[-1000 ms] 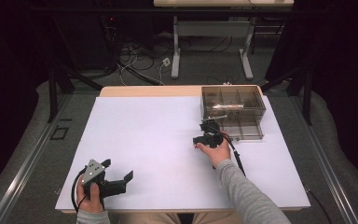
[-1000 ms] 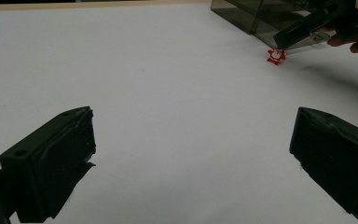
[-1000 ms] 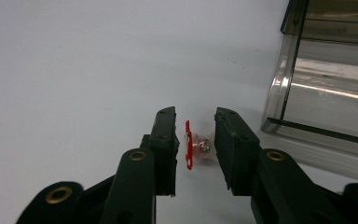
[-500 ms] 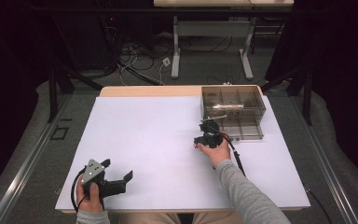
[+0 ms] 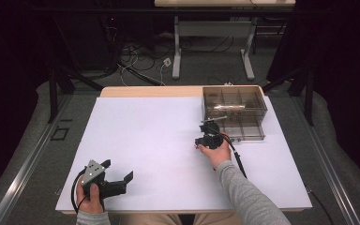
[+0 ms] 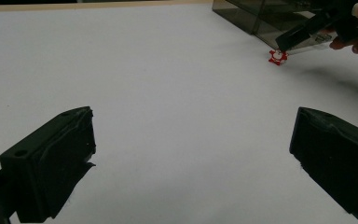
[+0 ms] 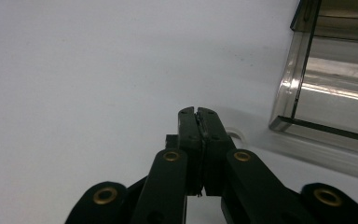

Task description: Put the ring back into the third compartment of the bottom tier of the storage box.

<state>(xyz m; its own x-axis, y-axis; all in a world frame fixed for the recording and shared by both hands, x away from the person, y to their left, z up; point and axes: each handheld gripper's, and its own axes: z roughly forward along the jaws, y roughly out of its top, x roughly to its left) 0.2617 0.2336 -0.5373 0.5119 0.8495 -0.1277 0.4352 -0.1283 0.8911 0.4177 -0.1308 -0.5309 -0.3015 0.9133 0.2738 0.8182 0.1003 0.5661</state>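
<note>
Hands at the desk's near edge come first: the left gripper (image 5: 115, 183) rests low on the white-covered desk (image 5: 150, 136), jaws spread wide, seemingly idle. Farther out, the right gripper (image 5: 209, 133) has its jaws pressed together, nothing visible between them, tips just beside a small red-and-white toothed disc (image 6: 278, 57), probably the piece being handled. Beyond stands a smoky transparent plastic compartment box (image 5: 235, 112). No readable writing anywhere.

Left tool (image 6: 191, 158) agape, right tool (image 7: 198, 114) closed.
</note>
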